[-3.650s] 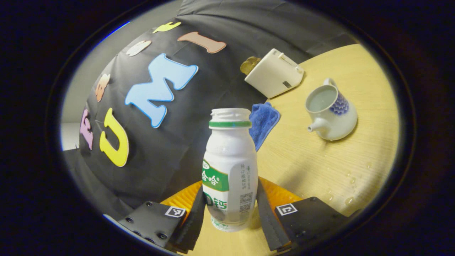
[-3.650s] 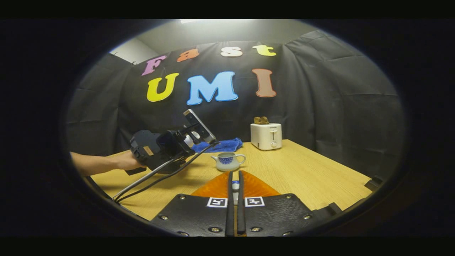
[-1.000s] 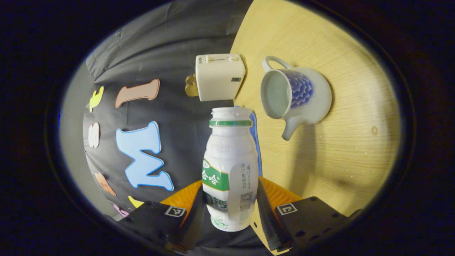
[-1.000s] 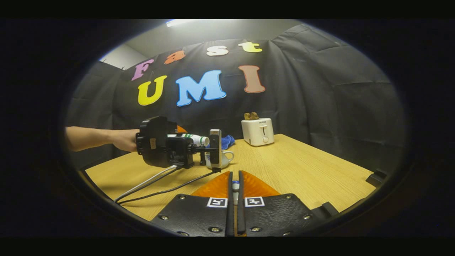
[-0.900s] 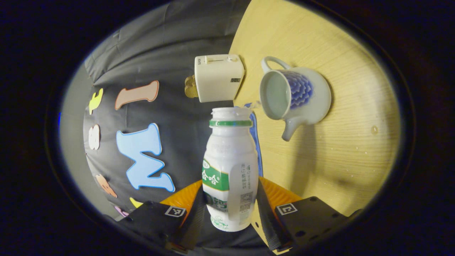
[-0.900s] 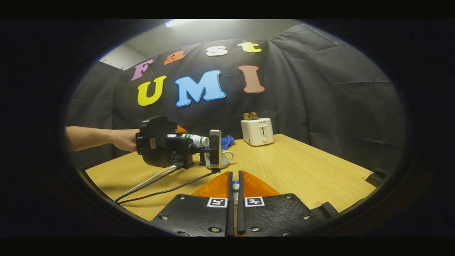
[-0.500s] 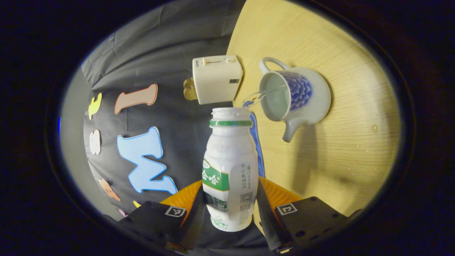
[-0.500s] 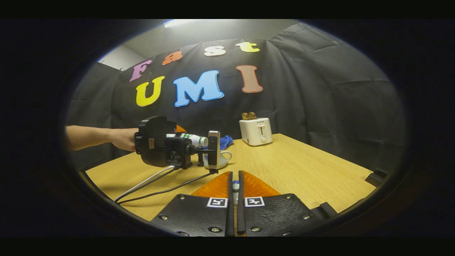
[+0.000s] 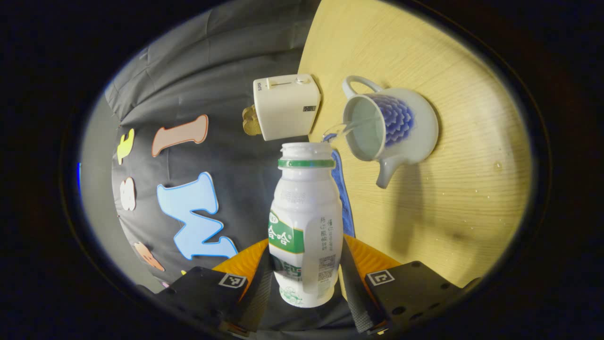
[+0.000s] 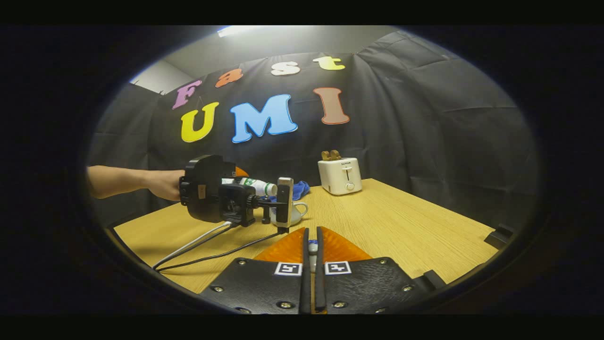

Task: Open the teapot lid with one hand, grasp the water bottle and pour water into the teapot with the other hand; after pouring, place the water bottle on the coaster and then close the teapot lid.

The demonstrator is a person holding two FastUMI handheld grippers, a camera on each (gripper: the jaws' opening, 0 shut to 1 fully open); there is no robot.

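**Water streams from a tipped bottle into an open teapot**

In the left gripper view, the left gripper (image 9: 306, 278) is closed on the water bottle (image 9: 306, 222), one finger pressed to each side of its lower body. The bottle is white with a green band at the neck, and its cap is off. The scene is rotated a quarter turn. Past the bottle's mouth stands a cream toaster (image 9: 286, 106), and a thin stream of water (image 9: 349, 127) runs into the open, lidless teapot (image 9: 391, 130), white with a blue pattern, standing on the wooden table (image 9: 467, 189). A blue cloth (image 9: 340, 189) lies behind the bottle.

In the right gripper view, a person's hand (image 10: 165, 185) at the left holds the left gripper, with the bottle lying nearly level above the teapot. The toaster stands farther right. At the bottom, the right gripper (image 10: 311, 278) is pinched almost fully closed on a small white and blue object, apparently the teapot lid (image 10: 312, 247), held low over the table, well apart from the teapot.
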